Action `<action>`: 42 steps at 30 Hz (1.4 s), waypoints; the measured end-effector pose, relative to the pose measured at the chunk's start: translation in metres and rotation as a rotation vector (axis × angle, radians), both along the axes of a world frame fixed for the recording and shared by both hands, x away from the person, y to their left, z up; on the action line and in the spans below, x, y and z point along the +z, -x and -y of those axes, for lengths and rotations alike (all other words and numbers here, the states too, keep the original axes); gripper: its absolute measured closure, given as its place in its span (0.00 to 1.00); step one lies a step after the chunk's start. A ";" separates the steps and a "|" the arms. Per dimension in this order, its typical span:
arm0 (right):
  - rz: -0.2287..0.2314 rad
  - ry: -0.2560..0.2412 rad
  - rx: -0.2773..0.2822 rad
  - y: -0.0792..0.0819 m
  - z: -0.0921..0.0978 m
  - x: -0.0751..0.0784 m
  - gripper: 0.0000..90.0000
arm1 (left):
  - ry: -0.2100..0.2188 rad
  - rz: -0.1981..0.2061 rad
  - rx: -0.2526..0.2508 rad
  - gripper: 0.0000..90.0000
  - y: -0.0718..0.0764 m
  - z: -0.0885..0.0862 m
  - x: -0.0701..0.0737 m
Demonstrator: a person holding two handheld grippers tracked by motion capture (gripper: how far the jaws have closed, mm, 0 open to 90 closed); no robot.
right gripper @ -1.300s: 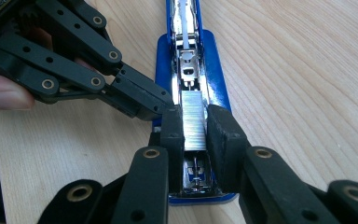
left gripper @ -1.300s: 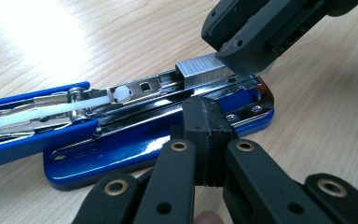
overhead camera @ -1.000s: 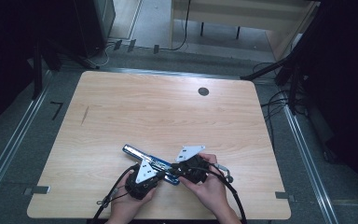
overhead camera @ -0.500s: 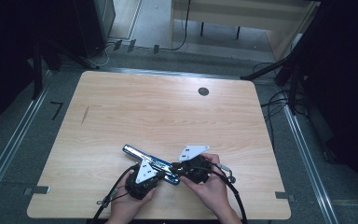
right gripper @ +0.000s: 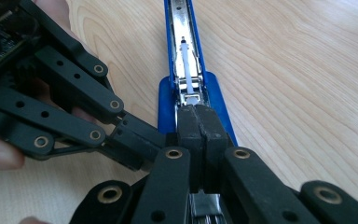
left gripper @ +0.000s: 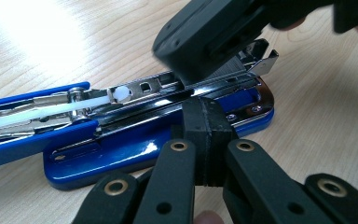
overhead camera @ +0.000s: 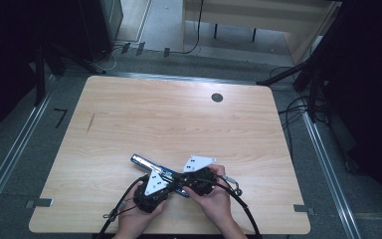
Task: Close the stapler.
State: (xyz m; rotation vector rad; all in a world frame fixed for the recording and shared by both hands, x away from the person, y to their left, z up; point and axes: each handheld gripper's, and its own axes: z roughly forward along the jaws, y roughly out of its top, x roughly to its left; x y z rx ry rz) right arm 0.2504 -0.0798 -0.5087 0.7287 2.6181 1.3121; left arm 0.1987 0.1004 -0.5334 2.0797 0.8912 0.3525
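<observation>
Down on the table, one opened blue stapler lies under two tools, left and right, both pinched shut.

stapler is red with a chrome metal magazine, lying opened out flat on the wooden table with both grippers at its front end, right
Not quite: the plastic stapler is blue, not red, as the left gripper view shows. The rest holds: its chrome metal magazine lies opened out on the wooden table, with the left gripper and right gripper at its front end.

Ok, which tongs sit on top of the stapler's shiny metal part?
The right tongs. Their shut tips sit on the stapler's metal rail, pointing along it. The left tongs come at the stapler from its blue side instead.
</observation>
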 end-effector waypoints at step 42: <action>0.017 -0.020 -0.028 0.005 0.012 0.012 1.00 | 0.043 -0.064 0.098 1.00 -0.012 -0.057 0.008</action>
